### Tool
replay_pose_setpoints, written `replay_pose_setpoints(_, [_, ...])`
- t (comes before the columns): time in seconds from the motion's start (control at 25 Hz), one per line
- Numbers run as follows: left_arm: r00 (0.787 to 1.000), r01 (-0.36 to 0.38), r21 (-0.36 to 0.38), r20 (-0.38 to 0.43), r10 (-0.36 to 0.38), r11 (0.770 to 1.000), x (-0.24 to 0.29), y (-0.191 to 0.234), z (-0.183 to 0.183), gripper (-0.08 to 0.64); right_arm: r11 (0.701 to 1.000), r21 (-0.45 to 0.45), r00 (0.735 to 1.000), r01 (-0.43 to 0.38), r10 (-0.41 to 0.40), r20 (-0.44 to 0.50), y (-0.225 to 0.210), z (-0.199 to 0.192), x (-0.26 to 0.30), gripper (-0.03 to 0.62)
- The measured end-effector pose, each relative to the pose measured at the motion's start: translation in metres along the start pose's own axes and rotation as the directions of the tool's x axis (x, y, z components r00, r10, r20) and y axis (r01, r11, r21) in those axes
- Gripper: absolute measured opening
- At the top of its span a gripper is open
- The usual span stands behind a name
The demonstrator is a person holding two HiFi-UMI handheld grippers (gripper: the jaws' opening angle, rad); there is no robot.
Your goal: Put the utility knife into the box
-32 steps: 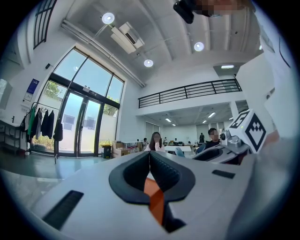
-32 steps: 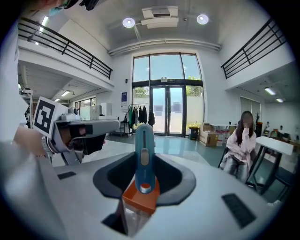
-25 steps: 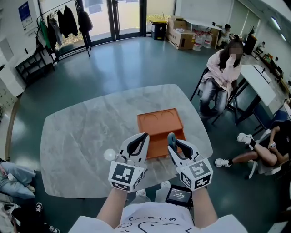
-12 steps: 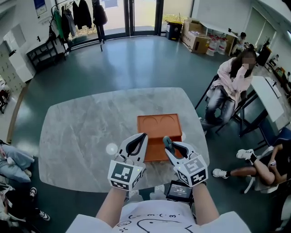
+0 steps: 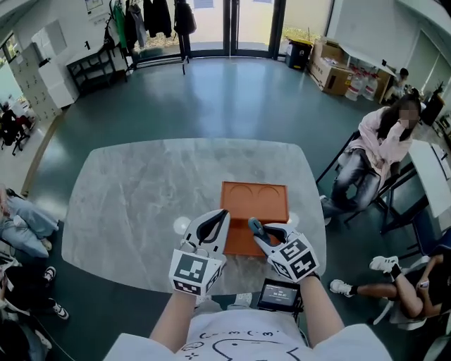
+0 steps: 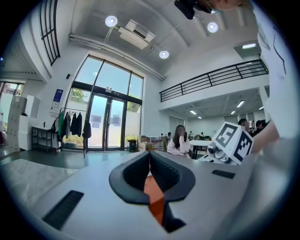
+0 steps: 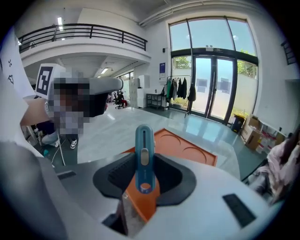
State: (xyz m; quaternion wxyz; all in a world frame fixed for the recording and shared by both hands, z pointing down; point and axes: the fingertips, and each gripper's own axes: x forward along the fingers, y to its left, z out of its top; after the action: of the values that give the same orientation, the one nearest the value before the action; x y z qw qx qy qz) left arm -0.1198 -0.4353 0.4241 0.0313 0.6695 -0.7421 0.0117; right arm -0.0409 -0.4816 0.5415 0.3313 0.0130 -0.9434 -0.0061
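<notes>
The knife stands upright between the jaws of the right hand-held gripper, which are clamped on its lower body, so the slim blue handle with its slider rises clear above them. In the head view the knife and the right hand-held gripper sit at the near edge of the box. How high above it they are cannot be told.

The knife looks light, stiff and narrow, with a smooth plastic shell that may slip or pivot in a two-point grip. Holding low on the flat sides, as here, seems sound. No blade shows. The box is a shallow orange tray with low walls, so a gentle release from close above should be enough.

The left hand-held gripper hangs beside the right one. Its jaws meet at the tips with nothing between them.

The tabletop is pale grey marble, smooth, hard and bare apart from the box. Around it is a large hall with a teal floor, glass doors, a coat rack and cartons. A seated person is off to the right, well apart from the work.
</notes>
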Motion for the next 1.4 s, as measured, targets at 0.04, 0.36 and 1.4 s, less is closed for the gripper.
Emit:
replay_pose_setpoints(0.04, [1.000,-0.014,0.000,0.000,0.014,1.000,-0.001,0.001,-0.001,0.015,1.000,-0.010,1.000,-0.018,0.017,-0.015,0.000,-0.003,0.005,0.133])
replay_pose_setpoints(0.36, [0.994,-0.107,-0.006,-0.009,0.107,0.994,-0.010,0.011,-0.005,0.015,0.990,-0.056,0.982,-0.129,0.119,-0.149,0.003,-0.028,0.032,0.133])
replay_pose_setpoints(1.4, [0.974,-0.217,0.013,-0.061,0.217,0.976,-0.028,0.029,-0.016,0.015,0.964,-0.082,0.845,-0.251,0.177,-0.505,0.005,-0.097,0.099,0.135])
